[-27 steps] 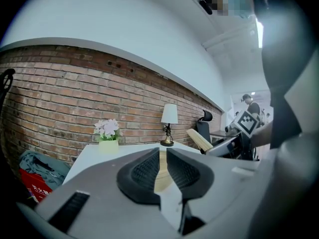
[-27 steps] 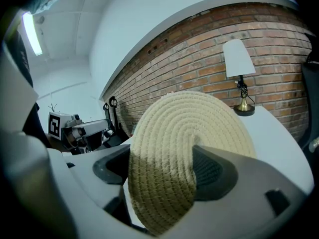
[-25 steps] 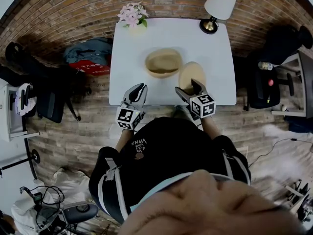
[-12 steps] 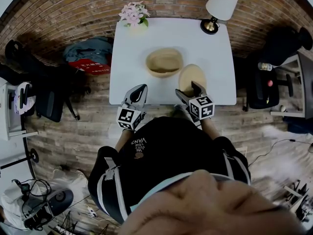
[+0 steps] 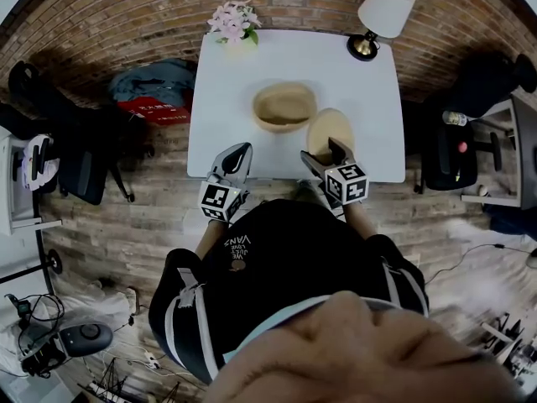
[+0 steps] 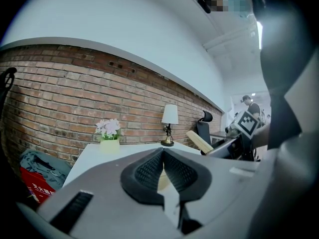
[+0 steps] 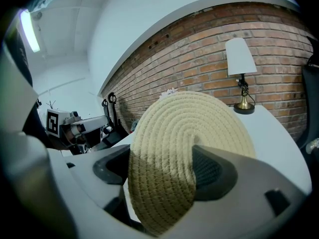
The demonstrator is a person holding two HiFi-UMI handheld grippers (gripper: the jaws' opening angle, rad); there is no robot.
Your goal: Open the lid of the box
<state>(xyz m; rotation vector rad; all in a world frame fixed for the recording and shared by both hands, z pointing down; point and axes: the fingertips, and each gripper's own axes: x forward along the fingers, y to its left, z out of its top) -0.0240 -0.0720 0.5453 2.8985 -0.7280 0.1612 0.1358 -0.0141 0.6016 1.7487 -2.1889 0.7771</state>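
Note:
The round woven box (image 5: 284, 107) stands open in the middle of the white table (image 5: 369, 74). Its flat woven lid (image 5: 329, 131) is off the box, to the right and nearer me, held on edge. My right gripper (image 5: 325, 152) is shut on the lid (image 7: 189, 148), one pad on each face. My left gripper (image 5: 241, 151) hovers at the table's front edge, left of the box, shut with nothing between its pads (image 6: 149, 171). From the left gripper view the lid (image 6: 199, 142) shows edge-on at the right.
A pot of pink flowers (image 5: 234, 23) stands at the table's back left corner and a lamp (image 5: 379, 17) at the back right. A brick wall runs behind the table. A chair (image 5: 84, 170) and bags (image 5: 151, 95) are at the left, a black chair (image 5: 457, 154) at the right.
The left gripper's jaws look narrower than a second ago and now meet. Both hands and the lid stay where they were.

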